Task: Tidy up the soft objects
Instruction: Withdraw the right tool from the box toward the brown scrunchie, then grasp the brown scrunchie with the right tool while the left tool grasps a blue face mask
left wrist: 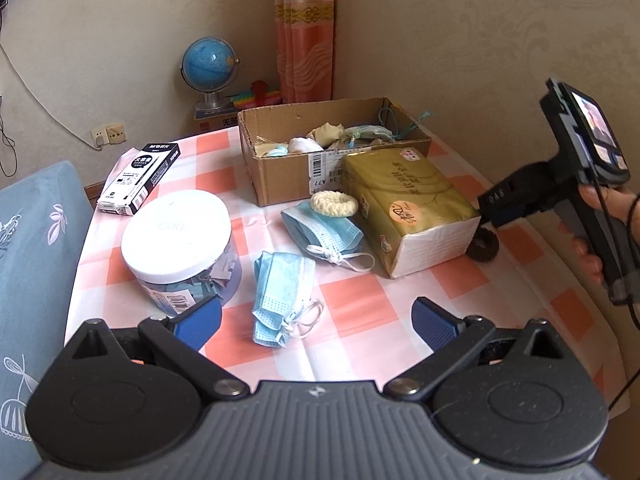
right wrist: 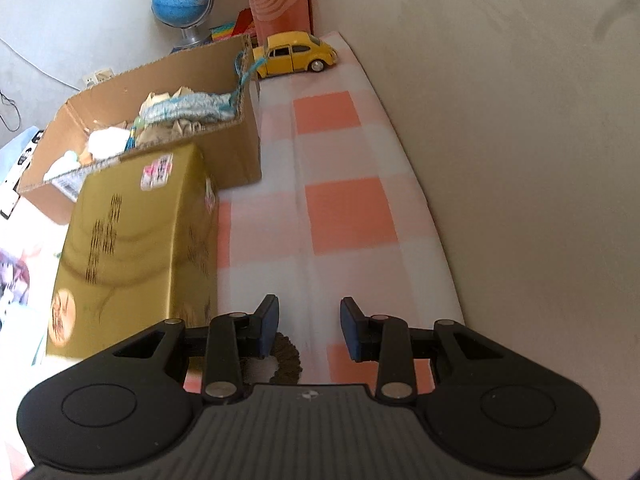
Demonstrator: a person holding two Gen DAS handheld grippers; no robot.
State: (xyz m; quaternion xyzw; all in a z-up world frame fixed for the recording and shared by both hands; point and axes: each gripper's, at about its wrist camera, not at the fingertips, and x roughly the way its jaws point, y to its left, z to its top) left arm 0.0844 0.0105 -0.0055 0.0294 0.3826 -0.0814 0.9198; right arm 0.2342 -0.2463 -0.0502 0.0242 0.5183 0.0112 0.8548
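Left wrist view: the left gripper [left wrist: 316,320] hangs wide open over a blue mask [left wrist: 280,300], while the right gripper [left wrist: 490,216] dips toward a dark scrunchie [left wrist: 484,246] touching the tissue pack [left wrist: 408,208]. Right wrist view: the right gripper [right wrist: 308,328] stands partly open and empty, the scrunchie [right wrist: 286,356] under its left finger [right wrist: 268,326]; closing here may miss it or snag the pack [right wrist: 132,248].

Right gripper [right wrist: 308,328] open over checked cloth [right wrist: 348,216], dark scrunchie [right wrist: 286,356] below its left finger, beside gold pack [right wrist: 132,248]

I note beige textured walls [left wrist: 460,40] meeting at twelve o'clock, a peach curtain [left wrist: 306,32] there, a wall socket [left wrist: 107,135] at ten o'clock; daylight, soft.
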